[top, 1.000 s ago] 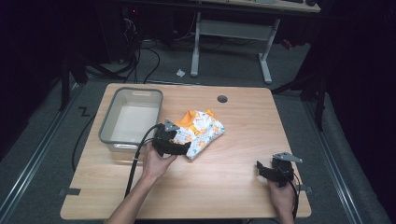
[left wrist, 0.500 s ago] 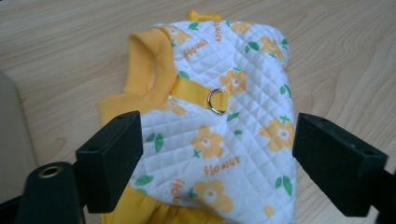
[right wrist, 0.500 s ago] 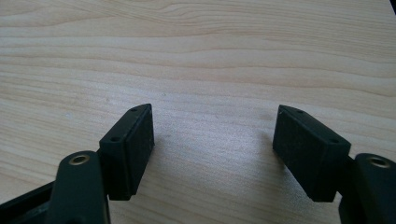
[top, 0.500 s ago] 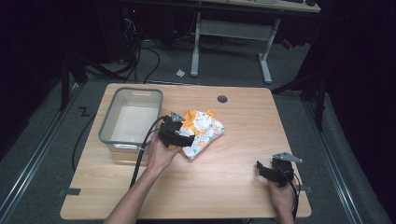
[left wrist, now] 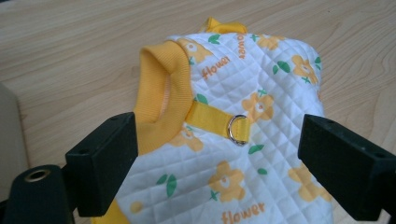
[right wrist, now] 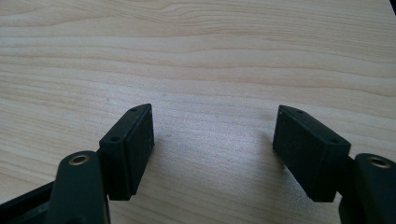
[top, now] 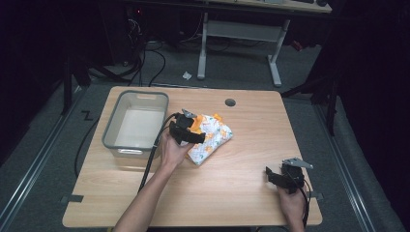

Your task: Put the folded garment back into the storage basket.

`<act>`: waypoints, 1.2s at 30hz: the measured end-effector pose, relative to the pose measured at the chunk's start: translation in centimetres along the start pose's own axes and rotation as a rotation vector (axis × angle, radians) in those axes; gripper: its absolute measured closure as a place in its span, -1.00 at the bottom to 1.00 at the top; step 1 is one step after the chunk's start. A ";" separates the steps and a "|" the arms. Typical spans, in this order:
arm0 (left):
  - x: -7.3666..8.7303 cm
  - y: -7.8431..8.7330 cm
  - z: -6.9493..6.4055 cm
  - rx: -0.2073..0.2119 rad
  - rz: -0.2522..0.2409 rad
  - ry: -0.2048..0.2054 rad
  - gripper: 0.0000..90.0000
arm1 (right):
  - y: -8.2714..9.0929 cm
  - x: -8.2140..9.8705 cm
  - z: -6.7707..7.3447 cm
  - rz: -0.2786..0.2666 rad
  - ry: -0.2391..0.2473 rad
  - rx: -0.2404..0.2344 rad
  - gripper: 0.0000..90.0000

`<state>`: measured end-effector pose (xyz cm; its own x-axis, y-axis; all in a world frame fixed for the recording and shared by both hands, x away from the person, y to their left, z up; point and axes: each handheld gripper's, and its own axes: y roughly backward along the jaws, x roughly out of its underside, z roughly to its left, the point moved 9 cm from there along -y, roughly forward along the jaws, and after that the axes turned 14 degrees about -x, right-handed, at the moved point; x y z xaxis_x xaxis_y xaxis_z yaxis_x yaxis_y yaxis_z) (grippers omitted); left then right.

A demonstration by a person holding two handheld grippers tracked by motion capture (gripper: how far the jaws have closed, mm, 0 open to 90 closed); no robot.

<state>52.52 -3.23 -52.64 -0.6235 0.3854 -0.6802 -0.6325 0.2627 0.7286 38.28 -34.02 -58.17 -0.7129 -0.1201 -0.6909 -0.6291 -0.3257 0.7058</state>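
A small quilted white garment with orange flowers, a yellow ribbed collar and a metal D-ring lies near the middle of the wooden table. My left gripper hovers over its left edge, open, with the jaws straddling the collar end of the garment. My right gripper rests near the table's front right corner, open over bare wood, nothing between its jaws.
A grey plastic bin stands empty on the table's left side, just left of the garment. A round cable hole sits near the far edge. Cables trail from both grippers toward the near side.
My left gripper has moved up and to the right, from beside the bin onto the garment's left edge. The right gripper has stayed put.
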 end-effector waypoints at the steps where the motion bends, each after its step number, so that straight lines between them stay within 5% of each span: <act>1: 0.0 -0.3 0.0 -0.001 0.005 0.007 -0.77 | 0.0 0.0 0.0 0.000 0.000 0.000 -0.34; 6: 0.5 -1.9 0.4 -0.019 0.043 0.040 -0.78 | 0.0 0.0 0.0 0.000 0.000 0.000 -0.34; 20: 2.0 -4.9 1.4 -0.071 0.110 0.050 -0.82 | 0.0 0.0 0.0 0.000 0.000 0.000 -0.34; 36: 2.6 -5.7 1.6 -0.128 0.148 0.024 -0.71 | 0.0 0.0 0.0 0.000 0.000 0.000 -0.34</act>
<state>55.27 -2.28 -58.38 -0.7238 0.3898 -0.5694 -0.5856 0.0894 0.8056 38.27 -34.01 -58.17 -0.7130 -0.1200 -0.6908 -0.6290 -0.3256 0.7059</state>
